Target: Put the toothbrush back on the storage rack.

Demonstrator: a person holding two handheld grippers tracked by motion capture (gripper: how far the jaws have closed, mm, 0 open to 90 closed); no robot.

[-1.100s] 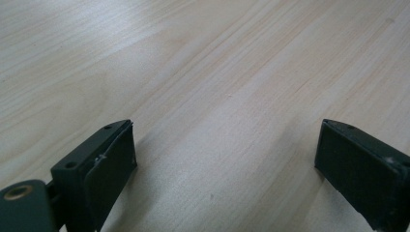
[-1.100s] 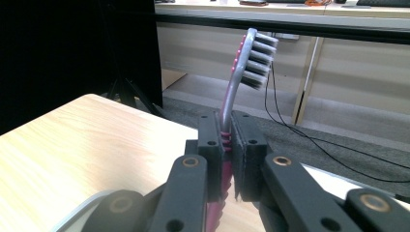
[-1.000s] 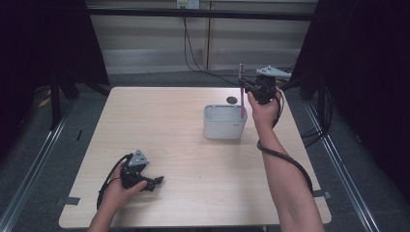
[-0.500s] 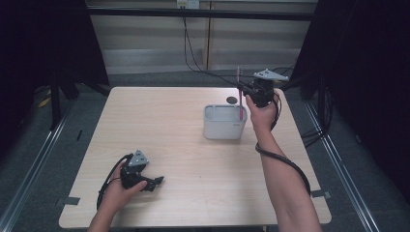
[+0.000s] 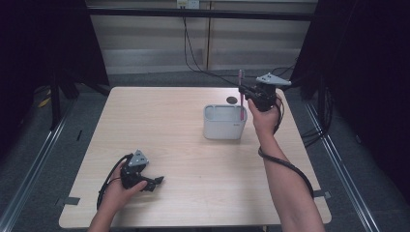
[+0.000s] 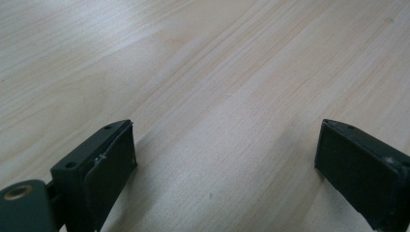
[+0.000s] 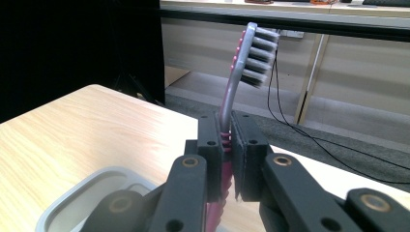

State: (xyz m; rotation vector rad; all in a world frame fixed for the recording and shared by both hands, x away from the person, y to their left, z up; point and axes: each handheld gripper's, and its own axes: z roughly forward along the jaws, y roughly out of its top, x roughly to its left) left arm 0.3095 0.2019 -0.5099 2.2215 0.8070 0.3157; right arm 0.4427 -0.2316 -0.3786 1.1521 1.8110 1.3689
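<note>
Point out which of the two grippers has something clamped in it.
The right gripper, raised beside the grey holder: it pinches a pink toothbrush upright. The left gripper stands open over bare table.

High view: table (image 5: 159, 130) evenly lit from overhead, soft short shadows, surroundings at both sides fall off to near black; pic a bit soft, low-res. Left gripper view: bright, diffuse light on the wood grain, no glare, near black jaws slightly out of focus. Right gripper view: toothbrush (image 7: 251, 53) head fairly sharp, near jaws soft, left bkgd dark, right bkgd bright.
</note>
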